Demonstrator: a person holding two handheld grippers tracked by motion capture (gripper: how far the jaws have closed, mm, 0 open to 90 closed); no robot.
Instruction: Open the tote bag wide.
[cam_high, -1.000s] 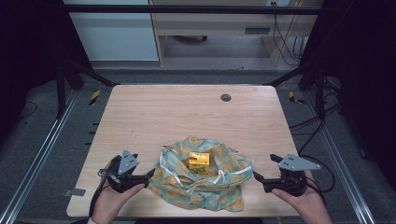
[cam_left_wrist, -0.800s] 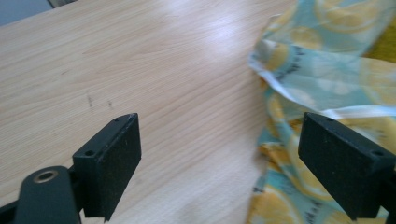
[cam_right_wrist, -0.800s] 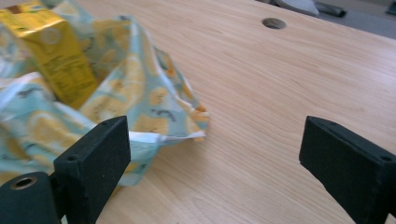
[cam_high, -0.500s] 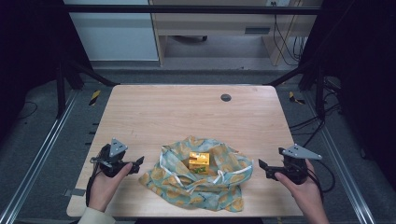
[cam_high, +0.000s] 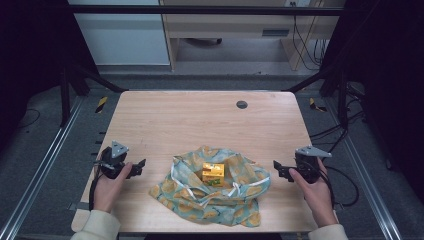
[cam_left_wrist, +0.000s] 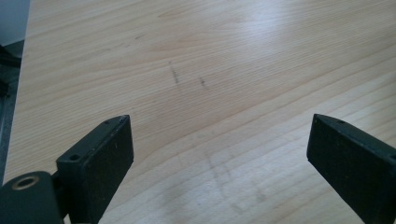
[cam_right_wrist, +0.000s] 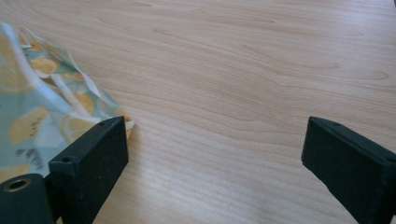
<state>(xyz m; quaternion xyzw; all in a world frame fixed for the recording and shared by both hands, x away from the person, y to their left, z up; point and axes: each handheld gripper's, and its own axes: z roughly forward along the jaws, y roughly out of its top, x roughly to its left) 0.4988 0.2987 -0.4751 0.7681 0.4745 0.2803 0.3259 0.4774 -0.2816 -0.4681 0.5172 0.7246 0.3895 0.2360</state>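
High view: both grippers, left gripper (cam_high: 141, 167) and right gripper (cam_high: 276, 170), have drawn away from bag (cam_high: 215, 192), jaws wide, empty.

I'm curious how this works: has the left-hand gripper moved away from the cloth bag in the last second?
Yes. The left gripper has drawn leftward, off the cloth bag toward the table's left edge, its fingers just opening with nothing between them.

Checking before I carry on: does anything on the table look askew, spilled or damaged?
Nothing is spilled or damaged. The lemon-print cloth bag lies crumpled and open, with the yellow block sitting on it. Both the left gripper and the right gripper are open, clear of it.
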